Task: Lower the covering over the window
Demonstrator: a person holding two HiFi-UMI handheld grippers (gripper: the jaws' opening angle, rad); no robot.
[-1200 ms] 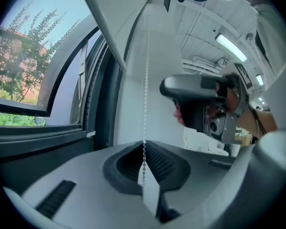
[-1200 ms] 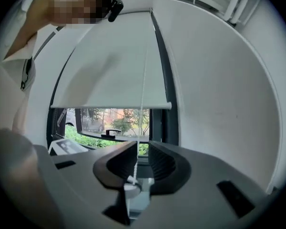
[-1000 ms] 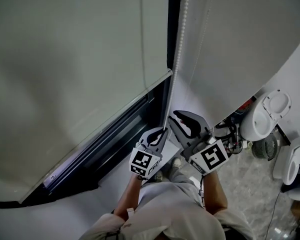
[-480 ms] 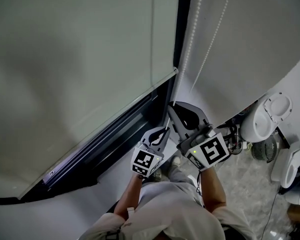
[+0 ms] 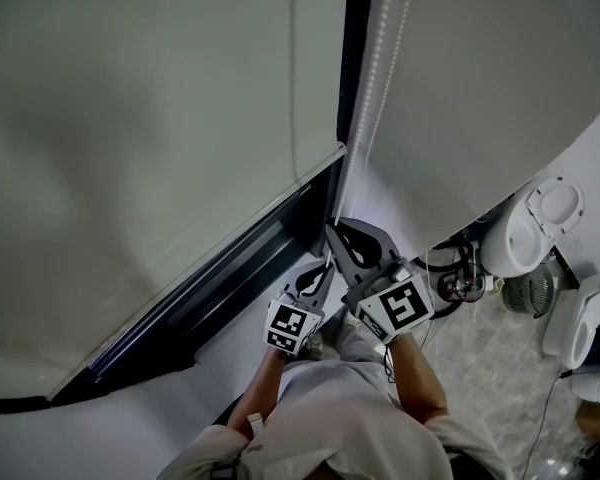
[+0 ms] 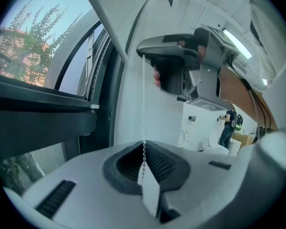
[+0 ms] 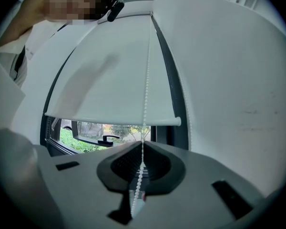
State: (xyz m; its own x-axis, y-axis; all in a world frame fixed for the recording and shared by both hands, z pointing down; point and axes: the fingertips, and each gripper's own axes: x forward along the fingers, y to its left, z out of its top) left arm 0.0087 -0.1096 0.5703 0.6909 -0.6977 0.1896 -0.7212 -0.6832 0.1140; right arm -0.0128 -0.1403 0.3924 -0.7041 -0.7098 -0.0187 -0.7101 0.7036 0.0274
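A white roller blind [image 5: 160,118] covers most of the window; its bottom bar [image 7: 114,119] hangs just above the open strip of glass. The white bead chain [image 5: 378,68] runs down the wall beside the dark frame. My right gripper [image 5: 334,232] is the upper one and is shut on the chain [image 7: 144,128], which passes between its ribbed pads. Just below it, my left gripper [image 5: 326,262] is shut on the same chain [image 6: 144,104]. In the left gripper view the right gripper [image 6: 181,61] hangs directly above, and the chain hangs taut between the two.
A curved white wall [image 5: 500,88] rises to the right of the chain. Below it on the floor stand white toilet fixtures [image 5: 530,228], a small fan [image 5: 530,293] and cables [image 5: 458,280]. A black window handle [image 7: 107,139] shows under the blind. My torso [image 5: 340,418] fills the bottom edge.
The right gripper's jaws, open around the chain a second ago, have closed on it. Both grippers have come down along the chain and sit lower and closer together.
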